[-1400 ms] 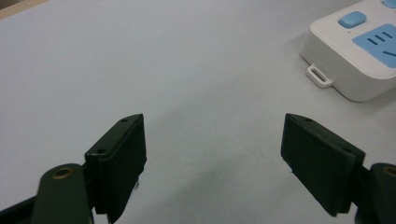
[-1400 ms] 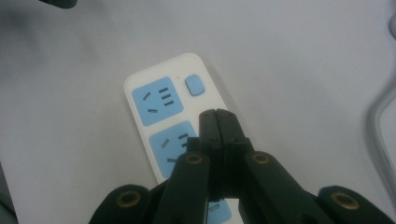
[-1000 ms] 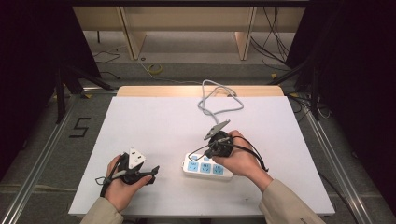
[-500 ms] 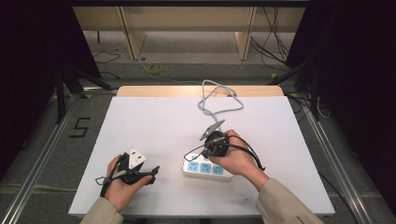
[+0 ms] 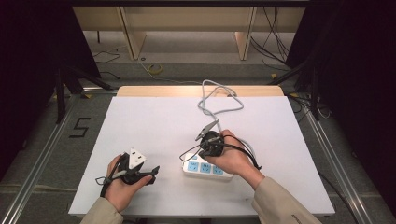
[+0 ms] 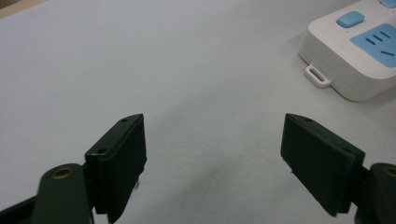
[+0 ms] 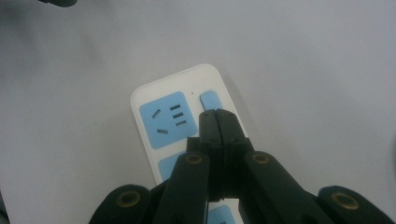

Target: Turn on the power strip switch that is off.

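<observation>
A white power strip (image 5: 219, 171) with blue sockets lies near the front middle of the table. Its grey cable (image 5: 219, 100) loops toward the back edge. My right gripper (image 5: 205, 149) hangs over the strip's left end, pointing down. In the right gripper view, the right gripper (image 7: 217, 114) is shut with nothing in it, its tips just at the blue switch button (image 7: 210, 99) of the power strip (image 7: 163, 121). My left gripper (image 5: 152, 171) rests at the front left. It stands open (image 6: 215, 135) over bare table, with the power strip's end (image 6: 355, 51) ahead to the right.
The white table (image 5: 154, 121) has free surface to the left and behind the strip. A wooden strip (image 5: 163, 90) runs along its back edge. Cables lie on the floor beyond, around the frame legs.
The right gripper has edged a little to the left above the power strip. The left gripper has stayed in place.
</observation>
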